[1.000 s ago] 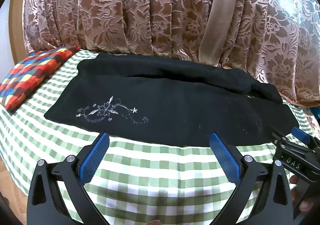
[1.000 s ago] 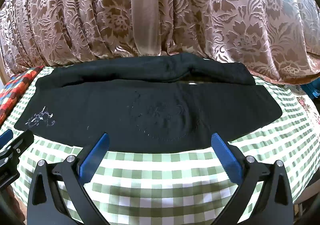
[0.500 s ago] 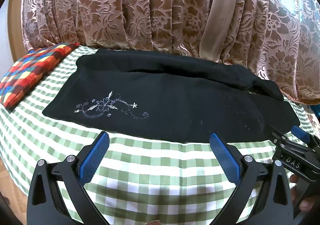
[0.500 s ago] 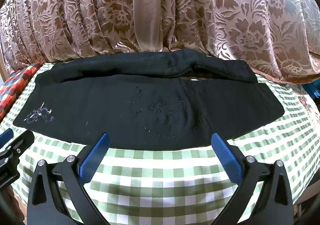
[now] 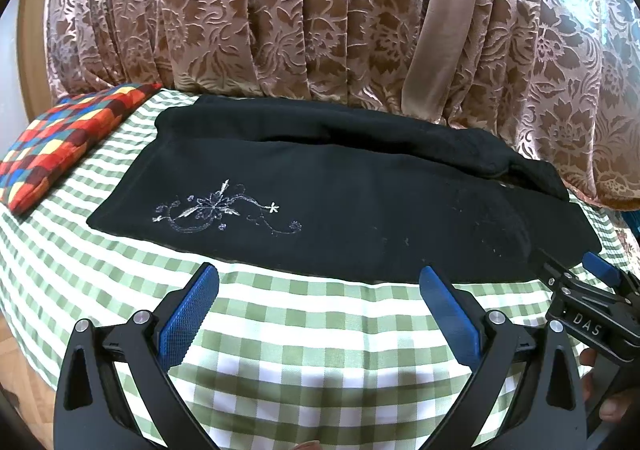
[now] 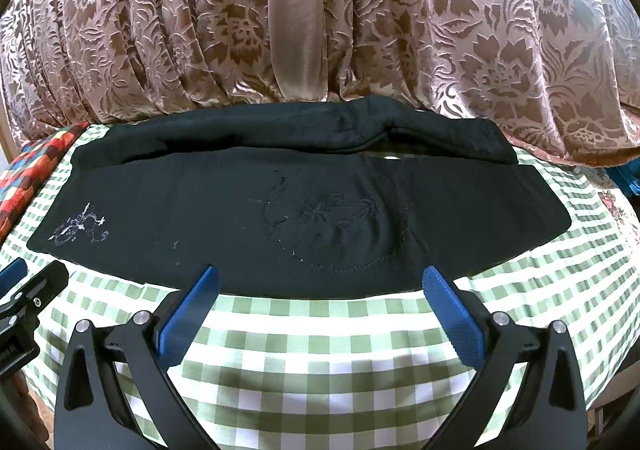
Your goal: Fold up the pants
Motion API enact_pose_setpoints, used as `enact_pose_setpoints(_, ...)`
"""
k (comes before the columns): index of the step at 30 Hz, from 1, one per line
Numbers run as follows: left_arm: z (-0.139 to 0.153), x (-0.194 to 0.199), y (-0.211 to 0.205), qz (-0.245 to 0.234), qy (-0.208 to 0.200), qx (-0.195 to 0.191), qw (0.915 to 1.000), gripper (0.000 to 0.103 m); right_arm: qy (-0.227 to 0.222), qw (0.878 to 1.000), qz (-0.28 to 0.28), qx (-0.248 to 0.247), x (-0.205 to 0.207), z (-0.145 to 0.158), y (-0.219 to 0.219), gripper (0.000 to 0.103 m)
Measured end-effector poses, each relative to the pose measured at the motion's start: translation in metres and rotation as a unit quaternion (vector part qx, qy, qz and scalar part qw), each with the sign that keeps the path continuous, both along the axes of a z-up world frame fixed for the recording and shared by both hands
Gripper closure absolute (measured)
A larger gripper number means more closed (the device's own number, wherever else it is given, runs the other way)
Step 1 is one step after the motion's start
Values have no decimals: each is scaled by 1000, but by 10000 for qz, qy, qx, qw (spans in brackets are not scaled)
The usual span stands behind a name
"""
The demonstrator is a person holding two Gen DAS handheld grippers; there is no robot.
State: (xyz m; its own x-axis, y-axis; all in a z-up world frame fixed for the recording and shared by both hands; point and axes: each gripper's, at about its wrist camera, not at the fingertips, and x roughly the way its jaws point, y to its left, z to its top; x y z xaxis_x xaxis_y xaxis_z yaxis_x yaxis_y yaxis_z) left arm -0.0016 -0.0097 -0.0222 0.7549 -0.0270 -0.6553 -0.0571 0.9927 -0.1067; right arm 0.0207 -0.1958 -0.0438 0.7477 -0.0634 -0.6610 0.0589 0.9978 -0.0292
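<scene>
- the black pants [image 5: 360,206] lie flat and lengthwise across the green-checked tablecloth [image 5: 320,330], folded into a long band, with a thicker rolled edge along the side nearest the curtain [image 5: 280,10].
- a pale stitched flower motif [image 5: 218,208] sits on the pants toward their left end; a fainter dark stitched curve [image 6: 344,226] shows near their middle.
- the left gripper [image 5: 318,282] hovers just short of the pants' near edge, its blue-padded fingers [image 5: 188,314] spread wide apart and holding nothing.
- the right gripper [image 6: 318,284] hangs at the same near edge further along toward the waist end, claw likewise spread apart and empty, its fingertips just over the pants' hem.
- in the left wrist view the right gripper [image 5: 576,278] shows beside the pants' right end.
- a patchwork cushion [image 5: 60,146] in reds, blues and yellows rests on the tablecloth beyond the pants' left end, apart from them.
- the floral brown curtain hangs right behind the pants, touching the tablecloth's far edge.
</scene>
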Motion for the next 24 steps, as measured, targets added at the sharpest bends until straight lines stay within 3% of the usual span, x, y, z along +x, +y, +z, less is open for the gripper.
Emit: enact_pose_setpoints(24,-7,6,1,13,211,-6,9998,4,162,9998,15,84,8,-10,-3,2)
